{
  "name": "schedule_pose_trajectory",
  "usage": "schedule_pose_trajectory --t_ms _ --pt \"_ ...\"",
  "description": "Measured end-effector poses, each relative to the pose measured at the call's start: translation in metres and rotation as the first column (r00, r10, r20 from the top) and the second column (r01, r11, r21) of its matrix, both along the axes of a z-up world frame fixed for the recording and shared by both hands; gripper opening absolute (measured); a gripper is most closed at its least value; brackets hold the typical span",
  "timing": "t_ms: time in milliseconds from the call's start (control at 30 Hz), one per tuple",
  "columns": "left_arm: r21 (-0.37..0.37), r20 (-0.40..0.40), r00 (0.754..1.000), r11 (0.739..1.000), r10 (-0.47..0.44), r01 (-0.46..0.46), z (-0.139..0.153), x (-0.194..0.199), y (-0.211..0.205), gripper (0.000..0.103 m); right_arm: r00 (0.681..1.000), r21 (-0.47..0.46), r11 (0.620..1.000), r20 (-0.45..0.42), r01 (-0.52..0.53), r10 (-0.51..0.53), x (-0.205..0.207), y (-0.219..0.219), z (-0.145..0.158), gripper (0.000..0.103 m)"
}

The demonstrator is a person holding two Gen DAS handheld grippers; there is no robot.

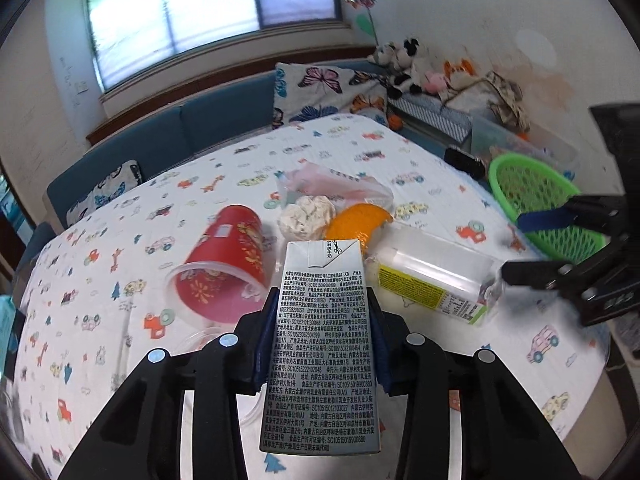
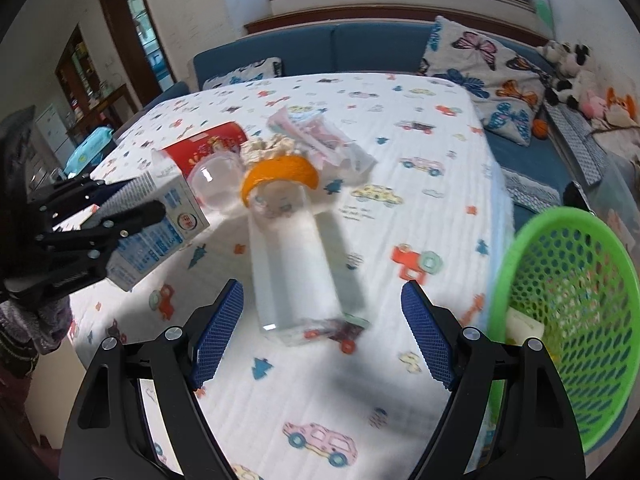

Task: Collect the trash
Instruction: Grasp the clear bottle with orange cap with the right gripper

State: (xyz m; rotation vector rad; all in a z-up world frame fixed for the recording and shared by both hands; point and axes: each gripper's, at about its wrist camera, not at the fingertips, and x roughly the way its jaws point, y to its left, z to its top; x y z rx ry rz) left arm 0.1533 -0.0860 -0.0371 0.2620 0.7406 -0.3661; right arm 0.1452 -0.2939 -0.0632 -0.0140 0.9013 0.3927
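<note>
My left gripper [image 1: 322,312] is shut on a silver milk carton [image 1: 320,344] and holds it above the table; the carton also shows at the left of the right wrist view [image 2: 160,216]. My right gripper [image 2: 322,312] is open, its jaws either side of a clear plastic box [image 2: 296,264] that lies on the table; the same box shows in the left wrist view [image 1: 436,272]. Behind lie an orange peel [image 1: 356,220], a crumpled paper ball [image 1: 306,216], a tipped red cup [image 1: 224,264] and a pink wrapper [image 1: 336,188]. A green basket [image 2: 572,320] stands at the right.
The table [image 2: 400,216] has a white cloth with car prints. A clear round lid [image 2: 216,184] lies by the red cup. A blue sofa [image 2: 332,52] with butterfly pillows runs behind. Plush toys [image 1: 408,64] sit at the back right. The basket holds something pale.
</note>
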Motion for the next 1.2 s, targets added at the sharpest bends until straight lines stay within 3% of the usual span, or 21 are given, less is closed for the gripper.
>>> schedule_pose_trajectory --t_ms 300,767,833,1033,1200 --pt "-0.066 -0.005 0.998 0.996 0.059 -0.06 0.011 -0.006 0.028 0.039 0.997 -0.03 0.997 -0.025 -0.068 0.067 0.03 0.032 -0.018 0.081" --pt "-0.085 -0.013 0.997 0.993 0.081 -0.082 0.007 -0.006 0.041 0.039 0.988 -0.085 0.986 -0.068 -0.147 0.141 0.066 0.061 -0.044 0.081" --pt "-0.087 -0.014 0.997 0.993 0.081 -0.082 0.007 -0.006 0.041 0.039 0.987 -0.091 0.984 -0.071 -0.15 0.144 0.067 0.064 -0.047 0.078" --pt "-0.087 -0.021 0.996 0.993 0.083 -0.084 0.004 -0.005 0.041 0.039 0.987 -0.095 0.986 -0.089 -0.139 0.13 0.068 0.061 -0.051 0.056" --pt "-0.092 -0.019 0.997 0.993 0.079 -0.08 0.004 -0.005 0.039 0.039 0.985 -0.082 0.986 -0.101 -0.145 0.137 0.058 0.054 -0.044 0.055"
